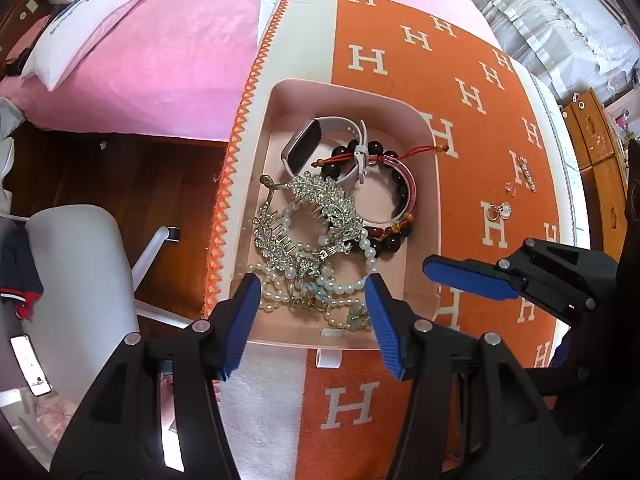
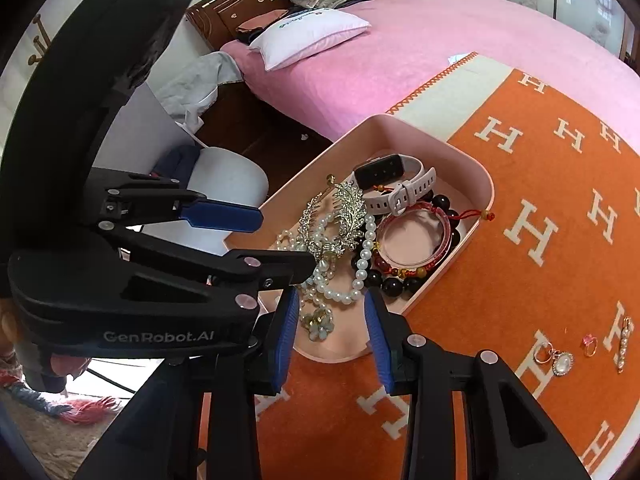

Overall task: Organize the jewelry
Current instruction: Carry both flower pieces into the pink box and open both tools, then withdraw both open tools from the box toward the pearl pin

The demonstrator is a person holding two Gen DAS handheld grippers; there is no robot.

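Observation:
A pink tray (image 1: 280, 92) (image 2: 486, 184) sits on an orange blanket with white H letters. It holds a white smartwatch (image 1: 304, 146) (image 2: 384, 174), dark bead bracelets (image 1: 396, 188) (image 2: 390, 286), a red bangle (image 2: 412, 264), silver hair combs (image 1: 328, 204) (image 2: 352, 208) and pearl strands (image 1: 348, 286) (image 2: 362, 264). My left gripper (image 1: 312, 320) is open above the tray's near end, empty. My right gripper (image 2: 332, 340) is open over the tray's near corner, empty; it also shows in the left wrist view (image 1: 468, 276). Rings (image 1: 500, 212) (image 2: 556, 356), a pink ring (image 2: 589, 345) and a pearl hairpin (image 1: 527, 174) (image 2: 624, 344) lie on the blanket.
The blanket (image 1: 400, 40) (image 2: 540, 200) covers a table beside a pink bed (image 1: 160, 60) (image 2: 400, 40) with a white pillow (image 1: 80, 32). A white chair (image 1: 80, 280) stands left of the table. A wooden cabinet (image 1: 600, 160) is on the right.

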